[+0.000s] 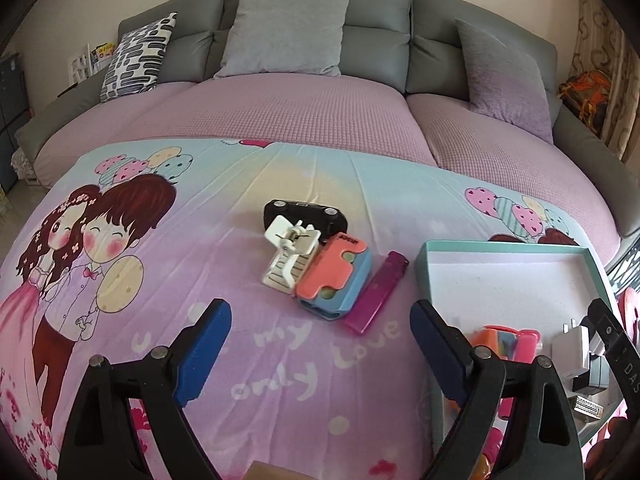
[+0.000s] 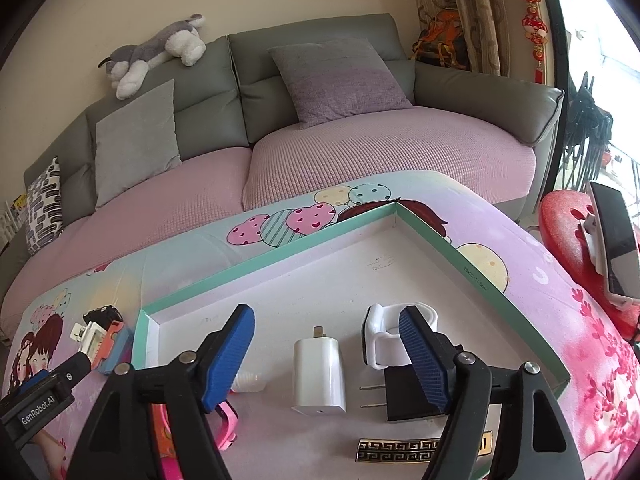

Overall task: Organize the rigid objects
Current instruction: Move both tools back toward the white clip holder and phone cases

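Left gripper: jaws spread wide, nothing between the pads, aimed down at the printed cloth. Right gripper: also open, pads clear of everything, hanging over the tray.

What's left to sort, straight ahead of the left gripper, beyond its fingertips:
- white clip, lying on top of the black car at the far end of the cluster
- pink-and-blue case, touching the clip on its right side
- purple lighter, just right of the case, lying diagonally, touching or nearly touching it

Tray sits right of the left gripper. Already in it, under the right gripper: white charger between the open jaws, lying flat; black plug and white holder by the right finger; pink thing under the left finger; patterned metal bar nearest the camera.

Handling guess:
- lighter: light, stiff, smooth plastic, probably slippery. Grip across the narrow width at mid-length, jaws square to the long axis. It's the free outer piece, so the easiest next pick.
- case: hard shell, rounded edges, wider. Take it across the short sides; it may nudge the clip when lifted.
- clip: thin springy parts, looks fragile and snaggy. Pinch the flat body, not the wire arm.
- car: rigid but half buried; clear the clip first.

Cloth is soft, so pads can press down a bit to get under low items.
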The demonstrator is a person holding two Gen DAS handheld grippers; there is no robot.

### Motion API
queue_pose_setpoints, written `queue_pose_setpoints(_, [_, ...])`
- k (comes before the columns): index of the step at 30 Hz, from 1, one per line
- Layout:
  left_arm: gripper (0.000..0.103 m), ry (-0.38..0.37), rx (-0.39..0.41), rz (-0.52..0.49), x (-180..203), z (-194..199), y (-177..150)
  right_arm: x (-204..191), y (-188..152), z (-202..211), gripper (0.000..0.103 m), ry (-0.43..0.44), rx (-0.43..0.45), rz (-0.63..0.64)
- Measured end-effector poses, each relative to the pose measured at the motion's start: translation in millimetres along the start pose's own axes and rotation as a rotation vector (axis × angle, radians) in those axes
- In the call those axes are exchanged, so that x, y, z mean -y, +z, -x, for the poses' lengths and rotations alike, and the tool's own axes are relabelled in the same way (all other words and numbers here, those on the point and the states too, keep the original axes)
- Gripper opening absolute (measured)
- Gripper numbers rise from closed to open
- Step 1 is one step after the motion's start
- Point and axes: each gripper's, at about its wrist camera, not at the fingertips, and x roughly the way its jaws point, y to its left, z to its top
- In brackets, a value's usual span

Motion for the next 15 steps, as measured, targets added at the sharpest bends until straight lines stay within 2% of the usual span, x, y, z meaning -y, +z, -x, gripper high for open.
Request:
queue_pose_setpoints(8, [0.091, 0.077, -0.024, 0.120, -39, -9, 1, -34, -5, 2, 0.102, 0.048, 0.009, 0.075])
queue_pose_setpoints(13, [0.093, 0.088, -0.012, 0.176, -57, -8, 2, -56, -10, 4, 0.103, 0.081, 0.018, 0.126])
queue_pose_setpoints(15, [0.103, 0.097, -0.003, 0.197, -65, -7, 2, -64, -12, 4, 0.103, 0.085, 0.022, 0.141])
